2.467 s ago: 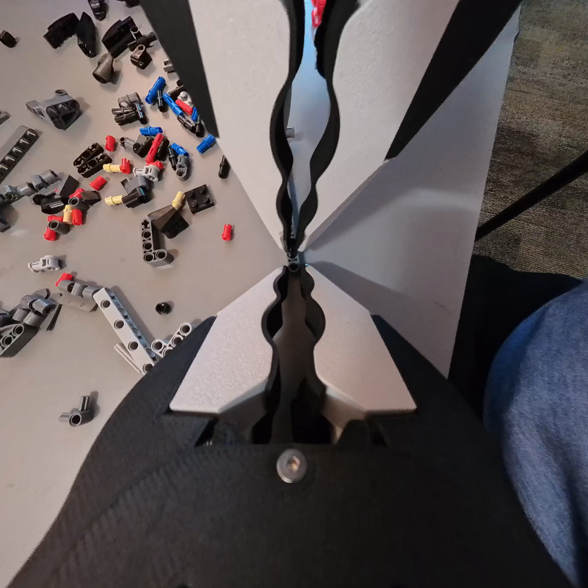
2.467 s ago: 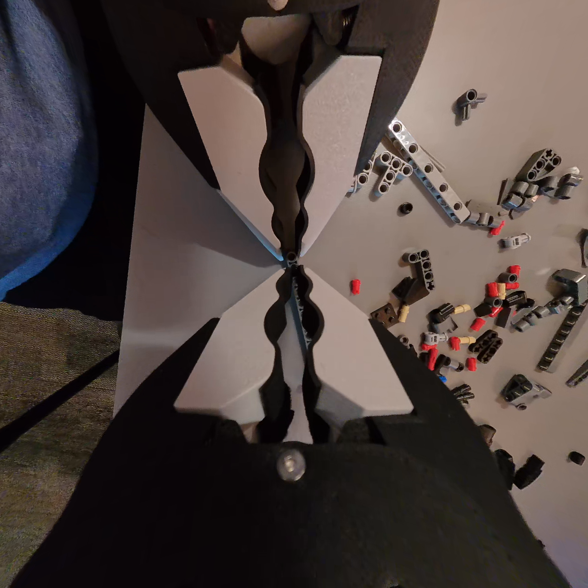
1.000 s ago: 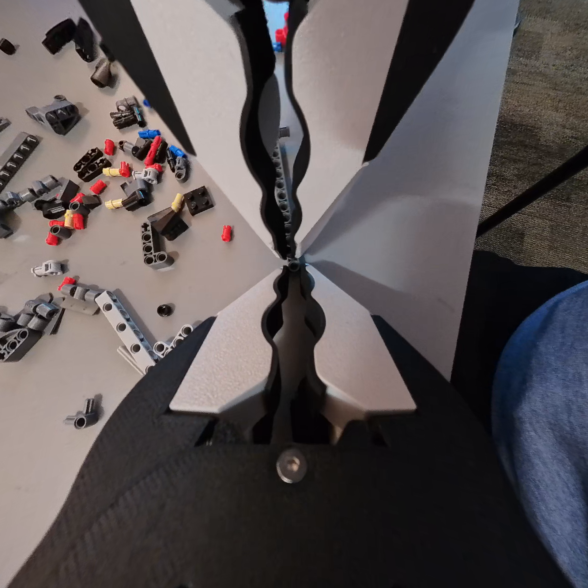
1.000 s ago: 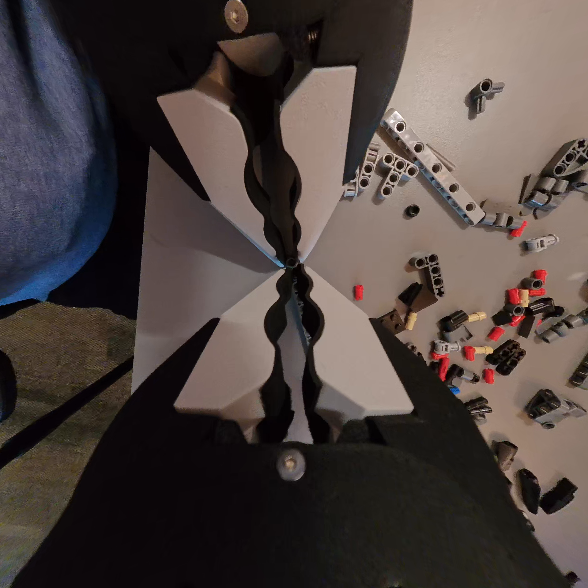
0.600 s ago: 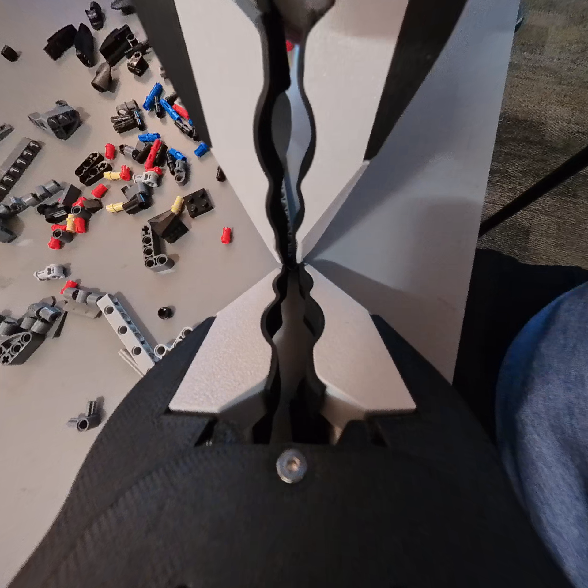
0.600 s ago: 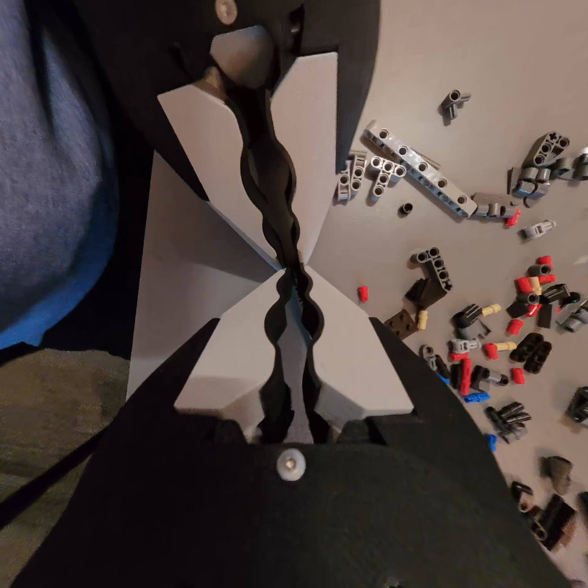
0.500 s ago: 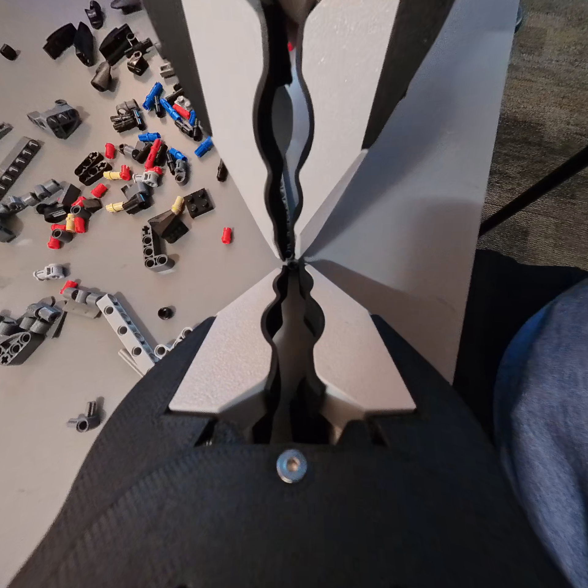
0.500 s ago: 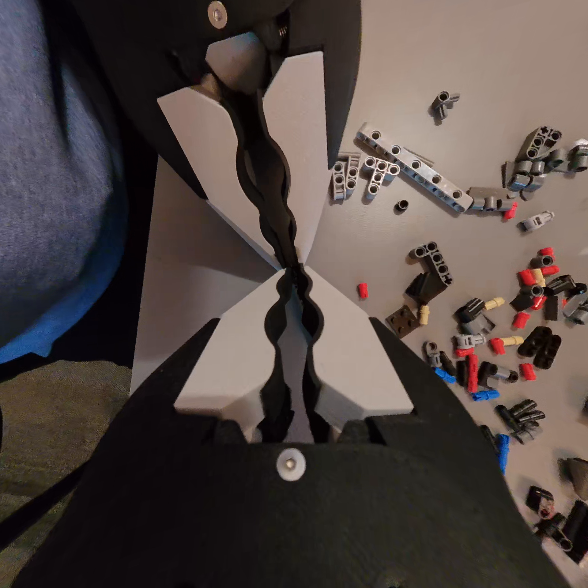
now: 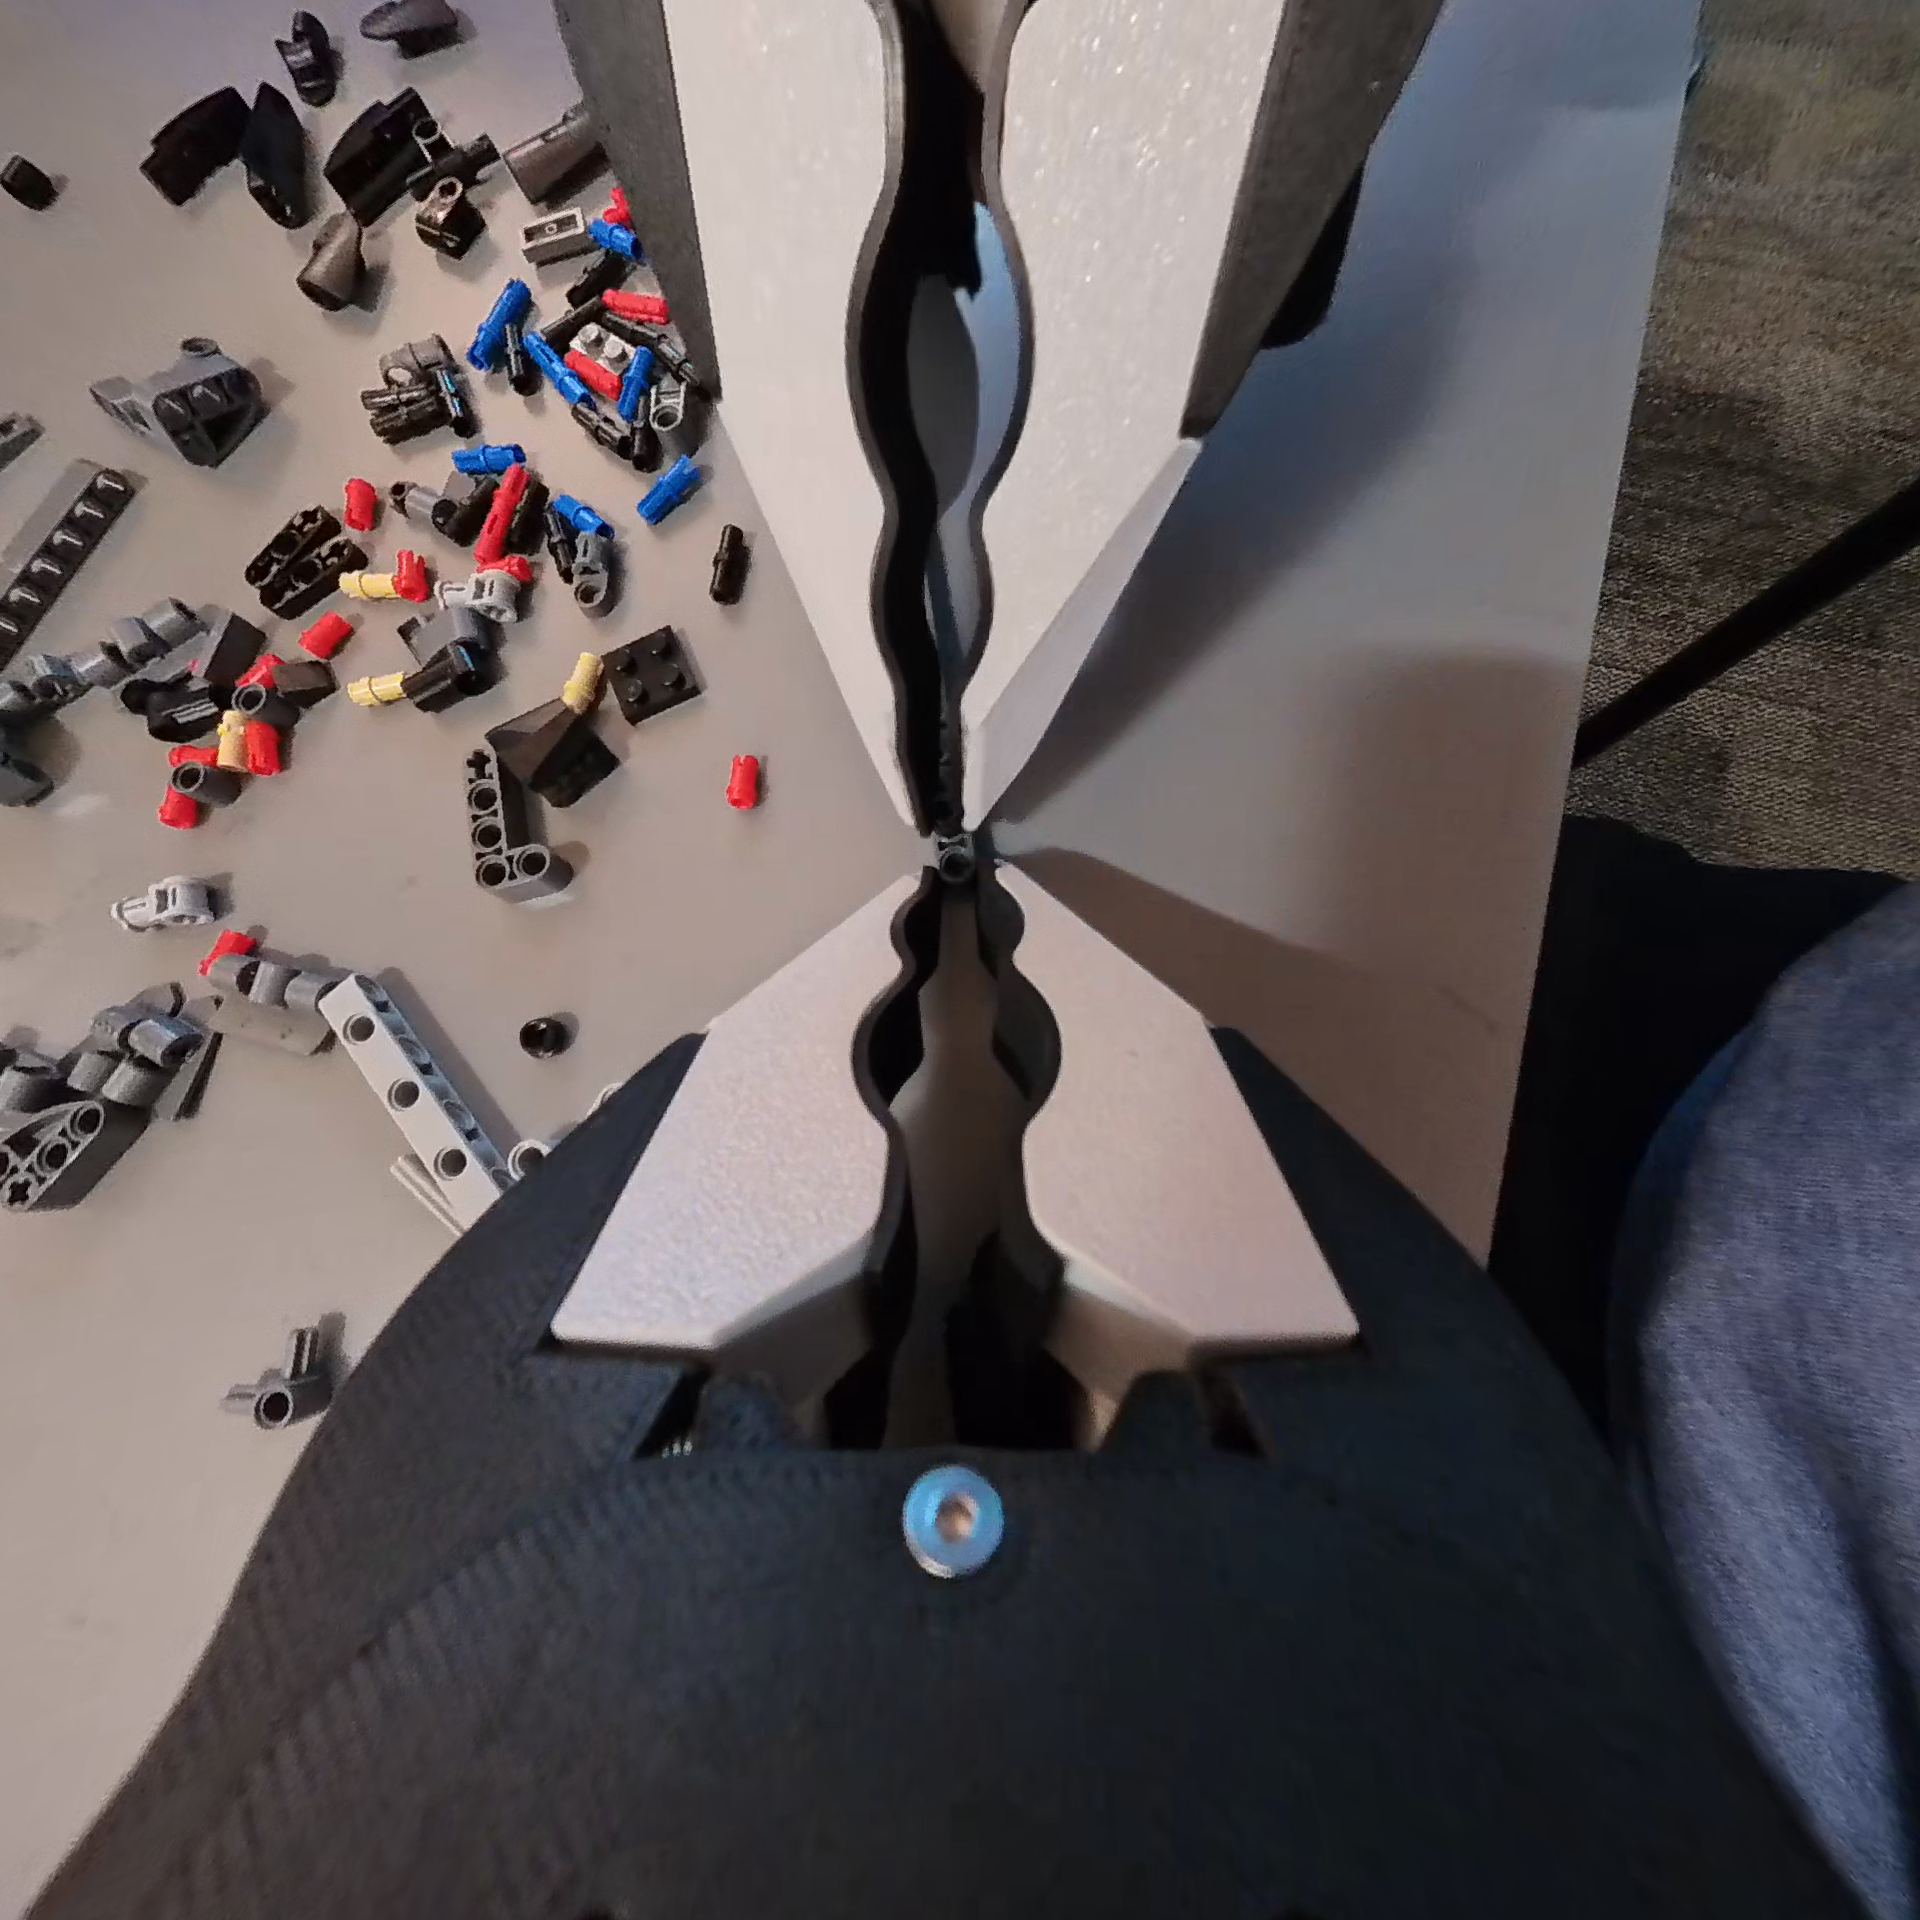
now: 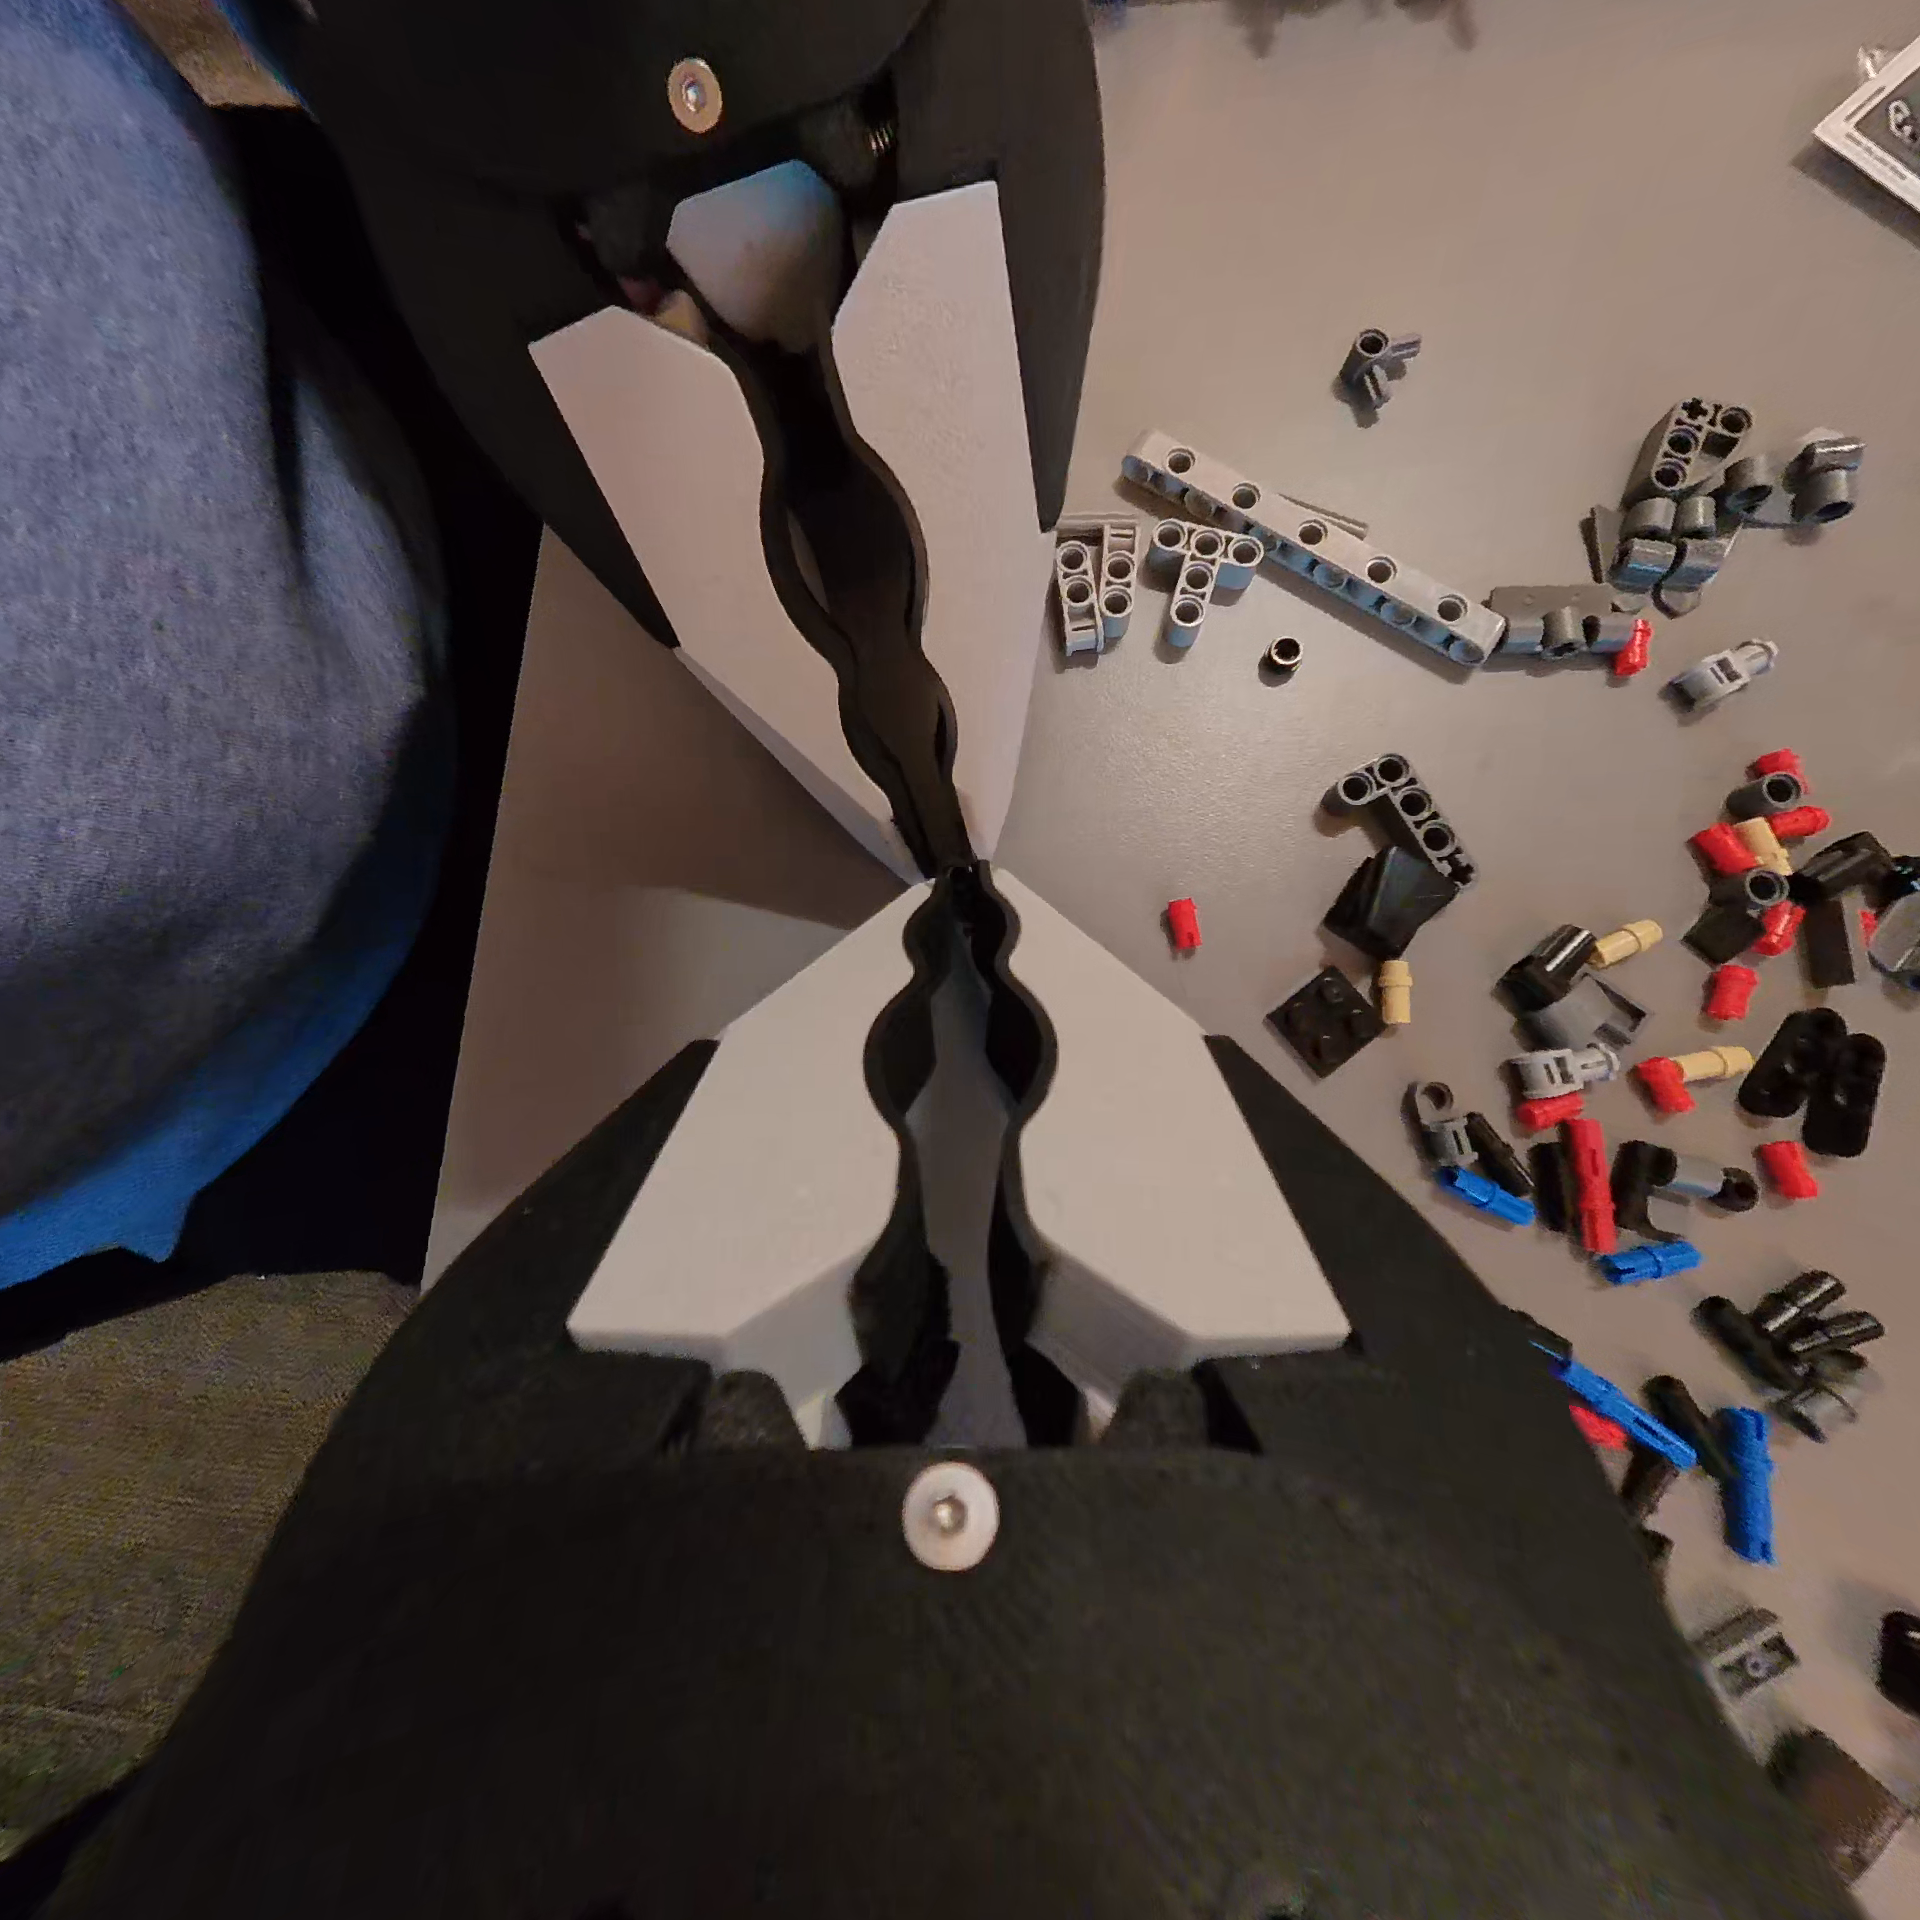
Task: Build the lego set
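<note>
Each view is taken from behind its own closed fingers, looking steeply down at close range. Shared: the opposing gripper, table (image 9: 343, 1226) and scattered parts (image 10: 1704, 997).

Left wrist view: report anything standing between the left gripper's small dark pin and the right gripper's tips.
Nothing visible does: the small dark pin in the left gripper sits right at the right gripper tips.

Grey table (image 9: 644, 935), carpet (image 9: 1787, 312), blue-jeaned leg (image 10: 156, 727).
</note>
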